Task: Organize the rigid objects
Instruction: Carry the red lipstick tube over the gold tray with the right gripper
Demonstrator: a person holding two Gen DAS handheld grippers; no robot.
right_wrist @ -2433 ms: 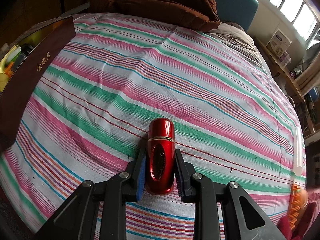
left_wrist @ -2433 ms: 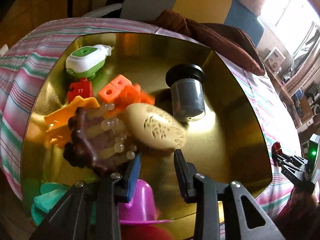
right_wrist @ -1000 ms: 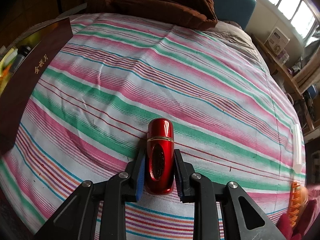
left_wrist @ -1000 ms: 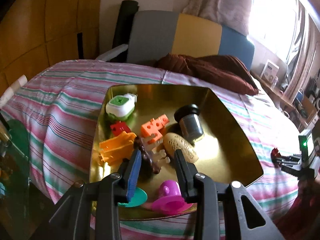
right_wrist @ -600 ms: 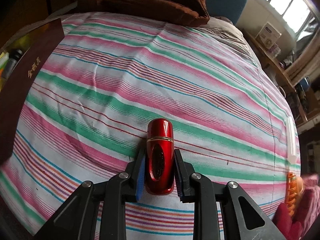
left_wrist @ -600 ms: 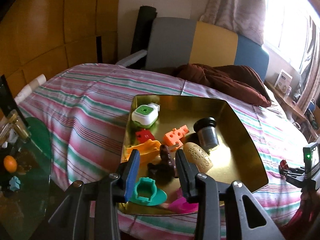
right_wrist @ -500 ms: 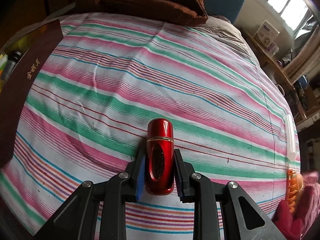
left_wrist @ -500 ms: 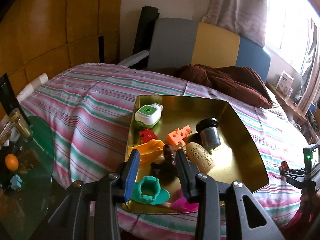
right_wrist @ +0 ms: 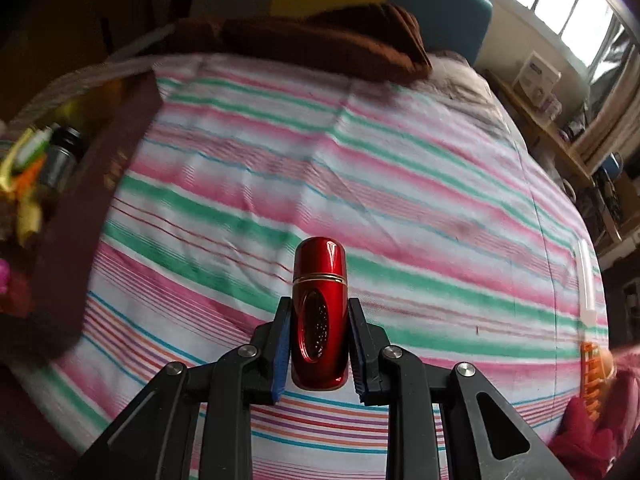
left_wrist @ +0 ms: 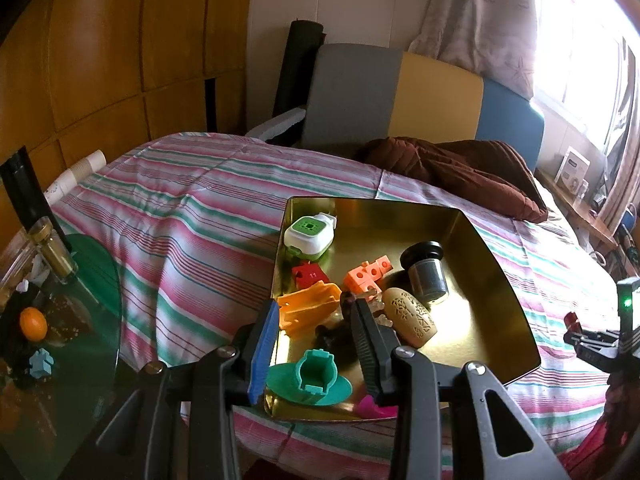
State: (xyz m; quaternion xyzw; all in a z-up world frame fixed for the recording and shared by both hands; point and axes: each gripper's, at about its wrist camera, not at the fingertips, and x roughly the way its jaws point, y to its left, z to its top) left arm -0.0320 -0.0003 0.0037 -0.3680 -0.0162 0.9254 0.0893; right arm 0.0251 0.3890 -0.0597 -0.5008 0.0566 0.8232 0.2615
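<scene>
The right gripper (right_wrist: 318, 344) is clamped on a glossy red metal capsule-shaped case (right_wrist: 319, 308), both blue-padded fingers pressing its lower half while its rounded top stands clear above the pink, green and white striped bedspread (right_wrist: 400, 200); the case's underside is hidden. At the left edge of the right wrist view the brown outer wall of the gold-lined tin tray (right_wrist: 100, 208) is blurred, its lettering unreadable and its contents only smears of colour. In the left wrist view the left gripper (left_wrist: 314, 340) hangs with its jaws parted and nothing between them, above the near edge of that tray (left_wrist: 500, 320). Its right finger covers most of a dark brown object, too hidden to identify, and a magenta plastic piece (left_wrist: 374, 412) that shows only a corner. In the tray lie a teal plastic hat-shaped piece (left_wrist: 314, 378), a tan carved oval (left_wrist: 410, 322), a dark jar with a black lid (left_wrist: 428, 276), orange blocks (left_wrist: 366, 276) and a green-and-white box (left_wrist: 310, 236). The right gripper (left_wrist: 592, 346) appears at the far right edge, partly cut off.
</scene>
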